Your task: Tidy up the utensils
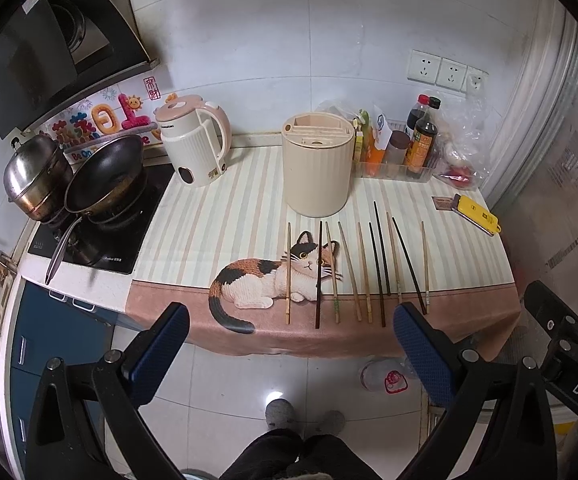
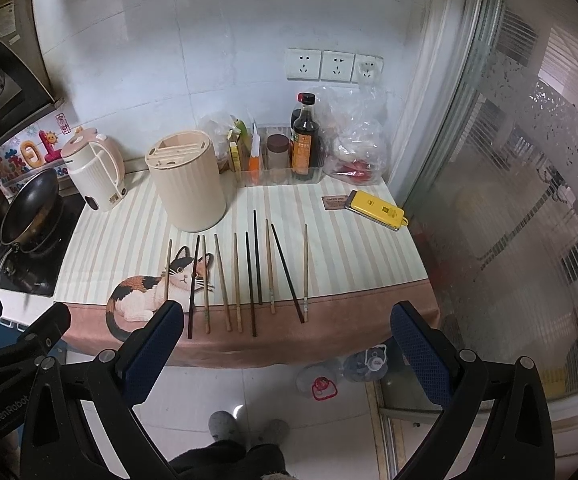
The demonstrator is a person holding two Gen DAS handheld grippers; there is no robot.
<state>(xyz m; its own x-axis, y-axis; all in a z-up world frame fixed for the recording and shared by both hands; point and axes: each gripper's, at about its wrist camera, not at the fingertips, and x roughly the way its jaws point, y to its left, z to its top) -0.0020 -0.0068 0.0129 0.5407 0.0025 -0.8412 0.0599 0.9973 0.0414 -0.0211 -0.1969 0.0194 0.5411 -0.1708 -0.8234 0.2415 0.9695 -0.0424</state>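
Observation:
Several chopsticks (image 1: 363, 270) (image 2: 249, 278), some pale wood and some dark, lie side by side on the striped cat-print cloth (image 1: 217, 224) (image 2: 353, 256) near its front edge. Behind them stands a cream cylindrical utensil holder (image 1: 316, 166) (image 2: 187, 182) with slots in its top. My left gripper (image 1: 291, 316) is open and empty, held back from the counter's front edge, above the floor. My right gripper (image 2: 285, 314) is also open and empty, in front of the chopstick row.
A cream and pink kettle (image 1: 193, 142) (image 2: 95, 170), a wok (image 1: 105, 178) and a steel pot (image 1: 35, 174) sit at the left. A tray of sauce bottles (image 1: 419, 140) (image 2: 303, 140) stands behind. A yellow device (image 1: 477, 214) (image 2: 377, 208) lies at the right. Glass partition at the right.

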